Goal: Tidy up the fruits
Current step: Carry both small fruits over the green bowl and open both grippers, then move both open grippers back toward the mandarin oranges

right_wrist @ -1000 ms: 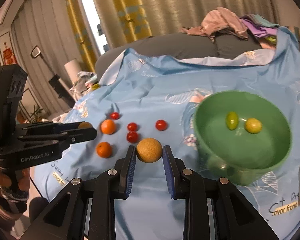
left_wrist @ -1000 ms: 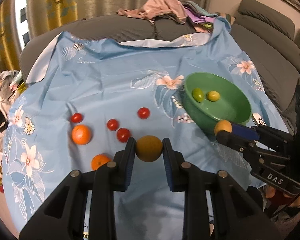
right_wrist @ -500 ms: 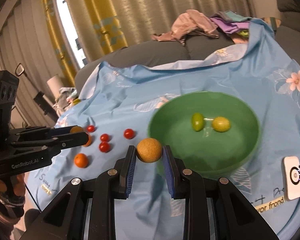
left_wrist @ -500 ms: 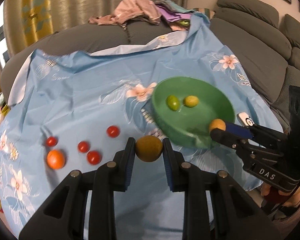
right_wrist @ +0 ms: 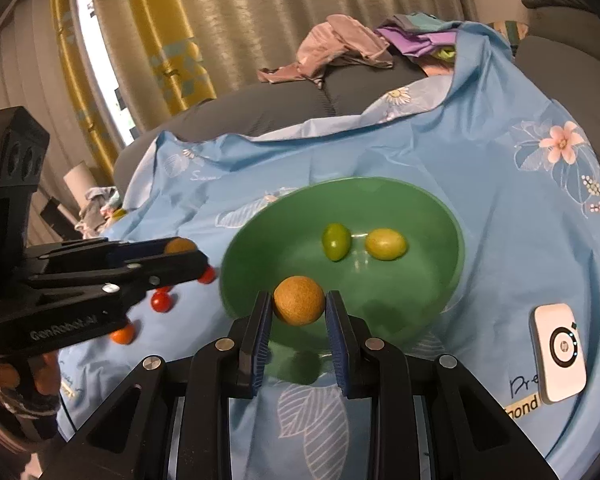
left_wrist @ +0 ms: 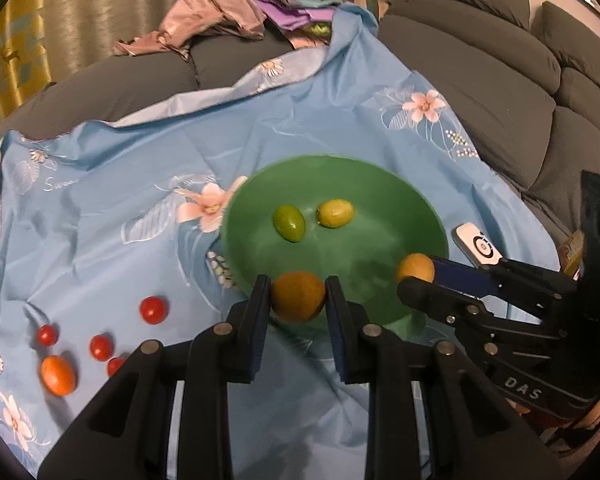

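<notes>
A green bowl (left_wrist: 400, 196) (right_wrist: 440, 216) sits on the blue flowered cloth and holds a green fruit (left_wrist: 288, 223) (right_wrist: 336, 241) and a yellow fruit (left_wrist: 335, 213) (right_wrist: 385, 244). My left gripper (left_wrist: 298, 300) is shut on a round orange-brown fruit (left_wrist: 298, 297) over the bowl's near rim. My right gripper (right_wrist: 299, 304) is shut on a second round orange-brown fruit (right_wrist: 299, 300), also over the near rim. Each gripper shows in the other's view, the right gripper (left_wrist: 414, 276) and the left gripper (right_wrist: 188, 254). Red cherry tomatoes (left_wrist: 153, 309) and a small orange (left_wrist: 58, 374) lie left of the bowl.
A white device (right_wrist: 559, 346) (left_wrist: 478, 245) lies on the cloth right of the bowl. Piled clothes (left_wrist: 212, 16) sit on the grey sofa (left_wrist: 480, 72) behind. The cloth's near edge drops off below the grippers.
Both grippers have moved forward and toward the bowl with their fruits, from beside the tomatoes to over the bowl's near rim. The bowl now looms larger in both views.
</notes>
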Available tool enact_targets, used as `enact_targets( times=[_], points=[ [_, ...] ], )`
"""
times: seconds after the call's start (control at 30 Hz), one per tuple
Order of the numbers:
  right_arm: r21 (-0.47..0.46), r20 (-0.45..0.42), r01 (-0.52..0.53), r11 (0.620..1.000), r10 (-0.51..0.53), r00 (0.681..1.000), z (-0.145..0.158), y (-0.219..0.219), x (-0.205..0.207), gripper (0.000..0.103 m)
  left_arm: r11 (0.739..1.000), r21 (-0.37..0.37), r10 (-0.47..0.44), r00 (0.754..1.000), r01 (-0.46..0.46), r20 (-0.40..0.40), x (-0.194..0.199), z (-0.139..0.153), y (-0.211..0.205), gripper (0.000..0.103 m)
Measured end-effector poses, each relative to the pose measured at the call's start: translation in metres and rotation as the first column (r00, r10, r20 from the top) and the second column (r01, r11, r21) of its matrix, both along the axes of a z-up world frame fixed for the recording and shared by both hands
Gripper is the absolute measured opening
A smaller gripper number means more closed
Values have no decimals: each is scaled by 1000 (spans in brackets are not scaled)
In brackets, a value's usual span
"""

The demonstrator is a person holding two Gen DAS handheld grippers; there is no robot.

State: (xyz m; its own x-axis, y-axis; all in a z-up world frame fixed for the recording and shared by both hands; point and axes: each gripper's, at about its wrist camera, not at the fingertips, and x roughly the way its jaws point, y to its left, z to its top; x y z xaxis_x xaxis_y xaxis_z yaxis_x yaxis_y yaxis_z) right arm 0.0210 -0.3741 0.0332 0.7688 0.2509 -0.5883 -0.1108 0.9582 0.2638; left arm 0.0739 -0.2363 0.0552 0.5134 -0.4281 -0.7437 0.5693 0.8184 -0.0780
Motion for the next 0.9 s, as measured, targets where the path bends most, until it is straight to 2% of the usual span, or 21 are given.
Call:
enact_targets(
  times=[0.37,0.63,0.73,0.77,0.8,0.9],
  points=[
    [-12,-16,13,1000,-13,1000,-5,-4,4,29,999,42,-13,999,15,-47,14,-23,-14,27],
    [-13,-26,30,999,-31,999,-7,-5,3,29,999,50,-7,999,9,-45,14,-23,-16,29],
    [-15,-25,42,999,-43,999,-5,-7,2,30,999,48,-8,999,10,-36,11,-20,-15,50],
    [-17,-26,46,999,-47,999,-5,-7,1,30,998,55,-3,1000,4,-25,10,-19,-15,61],
    [-20,-26,51,998,-52,998,-4,-7,1,30,998,60,1,1000,0,-17,9,-18,-14,65],
    [-15,-28,63,998,-63,998,-4,-7,-2,30,998,63,19,1000,-18,-9,5,-15,-6,65]
  ],
)
